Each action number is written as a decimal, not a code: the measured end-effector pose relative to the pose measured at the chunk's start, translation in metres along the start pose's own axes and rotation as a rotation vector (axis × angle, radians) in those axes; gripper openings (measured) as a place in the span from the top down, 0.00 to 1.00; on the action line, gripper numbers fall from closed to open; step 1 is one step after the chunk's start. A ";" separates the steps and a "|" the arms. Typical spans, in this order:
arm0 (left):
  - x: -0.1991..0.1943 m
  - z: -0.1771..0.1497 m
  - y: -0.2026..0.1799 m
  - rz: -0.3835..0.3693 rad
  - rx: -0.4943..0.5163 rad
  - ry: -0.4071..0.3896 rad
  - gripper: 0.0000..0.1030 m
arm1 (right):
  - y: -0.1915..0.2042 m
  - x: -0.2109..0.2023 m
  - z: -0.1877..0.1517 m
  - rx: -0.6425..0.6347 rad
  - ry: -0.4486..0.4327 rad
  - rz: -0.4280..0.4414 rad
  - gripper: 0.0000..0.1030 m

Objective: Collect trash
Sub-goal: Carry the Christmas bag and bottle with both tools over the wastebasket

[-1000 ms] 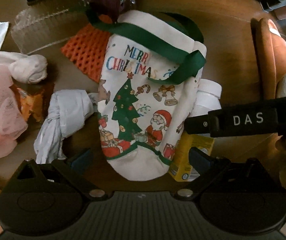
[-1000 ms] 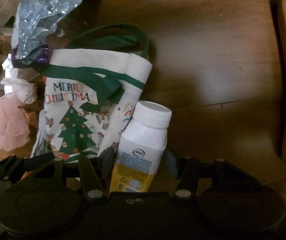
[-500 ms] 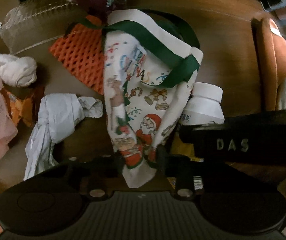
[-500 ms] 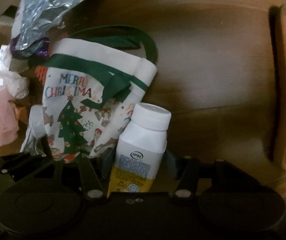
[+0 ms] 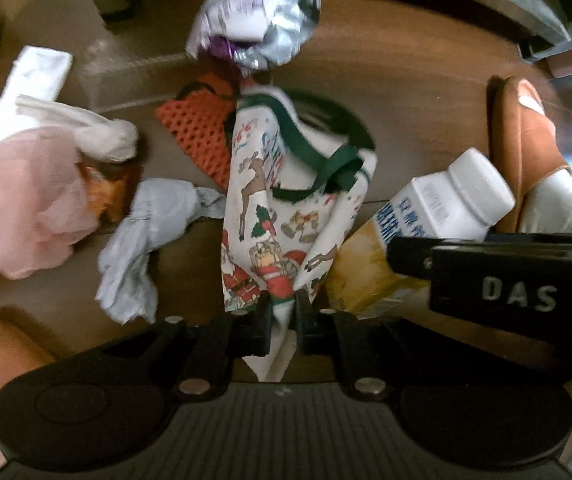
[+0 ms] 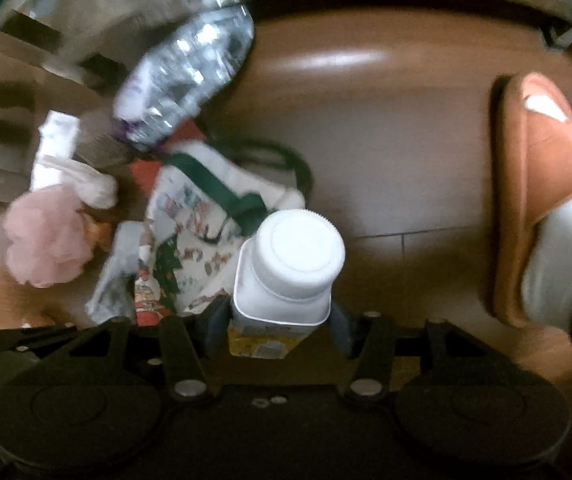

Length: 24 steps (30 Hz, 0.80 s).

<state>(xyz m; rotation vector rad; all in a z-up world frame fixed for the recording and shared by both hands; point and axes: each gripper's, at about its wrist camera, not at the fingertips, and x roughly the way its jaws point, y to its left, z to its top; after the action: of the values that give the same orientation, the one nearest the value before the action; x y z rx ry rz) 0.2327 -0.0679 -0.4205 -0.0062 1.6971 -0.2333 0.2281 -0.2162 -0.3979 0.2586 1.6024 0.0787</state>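
A white Christmas tote bag (image 5: 286, 216) with green handles hangs from my left gripper (image 5: 283, 320), which is shut on its bottom edge and holds it lifted off the wooden floor. The bag also shows in the right wrist view (image 6: 189, 248). My right gripper (image 6: 279, 324) is shut on a white-capped yellow drink carton (image 6: 286, 272), raised and tilted, cap towards the camera. The carton shows in the left wrist view (image 5: 426, 224) just right of the bag, with the right gripper's black body (image 5: 506, 284) below it.
Loose trash lies on the floor: a silver foil wrapper (image 5: 257, 12), orange mesh (image 5: 197, 128), pink netting (image 5: 21, 200), a crumpled grey-white paper (image 5: 145, 236), a white knotted rag (image 5: 101, 136). A brown slipper on a foot (image 6: 538, 184) stands at the right.
My left gripper closed on the bag's bottom edge and lifted it, so the bag hangs bunched. My right gripper raised the carton and tipped it. Both views pulled back from the floor.
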 end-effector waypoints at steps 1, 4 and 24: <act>-0.011 -0.002 0.000 0.007 -0.003 -0.012 0.90 | 0.001 -0.007 -0.003 -0.006 -0.016 0.003 0.50; -0.038 -0.015 -0.002 0.015 -0.005 -0.049 0.91 | 0.004 -0.042 -0.010 -0.012 -0.065 0.024 0.50; -0.260 -0.108 0.030 0.016 -0.160 -0.494 0.93 | 0.047 -0.262 -0.063 -0.265 -0.465 0.194 0.50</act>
<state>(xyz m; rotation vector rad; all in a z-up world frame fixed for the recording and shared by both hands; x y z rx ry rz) 0.1671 0.0138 -0.1577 -0.1571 1.2190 -0.0729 0.1786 -0.2197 -0.1294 0.2070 1.0873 0.3529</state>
